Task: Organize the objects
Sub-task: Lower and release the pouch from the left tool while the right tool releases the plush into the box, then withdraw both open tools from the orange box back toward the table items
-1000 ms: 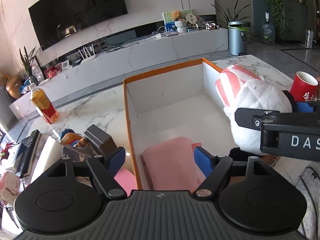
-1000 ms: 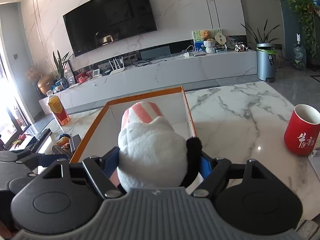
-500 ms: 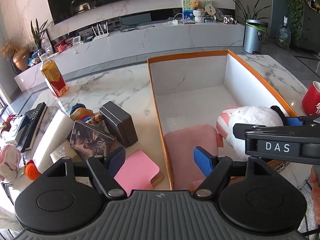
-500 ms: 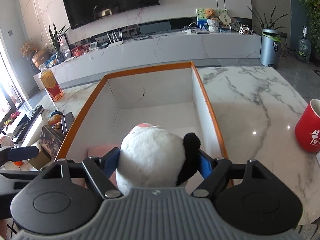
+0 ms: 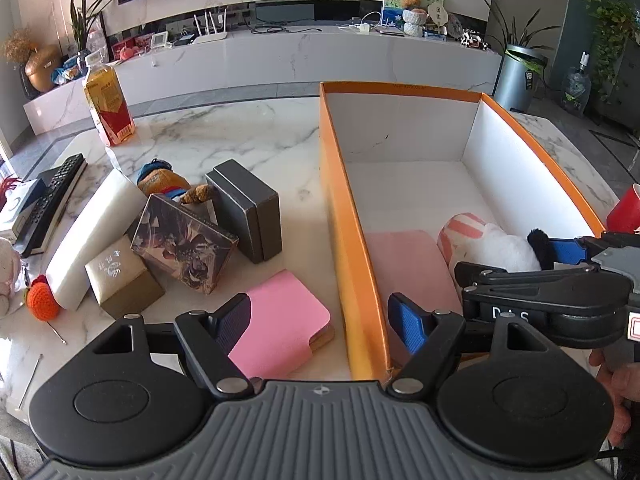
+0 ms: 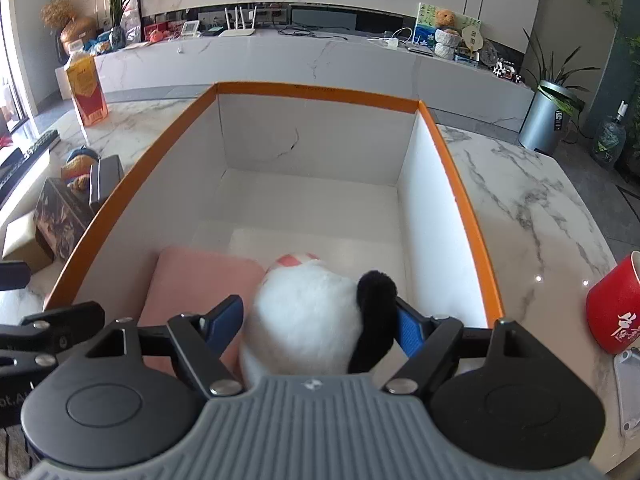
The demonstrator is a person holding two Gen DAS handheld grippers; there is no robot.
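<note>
Right gripper holds a white plush toy between its blue pads, one pad against the toy's left flank and the other tucked behind its black ear, down inside the orange-rimmed box. The toy's pink-striped end points away from the gripper, toward the far wall of the box, and its body is low over the white floor at the near end. Just left of the toy, a folded pink cloth lies flat on the box floor, against the left wall. Beyond the box's right wall, well off to the right of this gripper, a red mug stands on the marble table.

Left gripper is spread wide with nothing between its fingers; it straddles the box's near left wall, one finger over the cloth inside and the other over a pink notepad outside on the table. Ahead and left of it sit a grey tin, a dark illustrated box leaning beside it, a small gold box, a long white block and an orange crocheted ball. Farther ahead and left stands a bottle of amber drink, and a black remote lies at the left edge.
</note>
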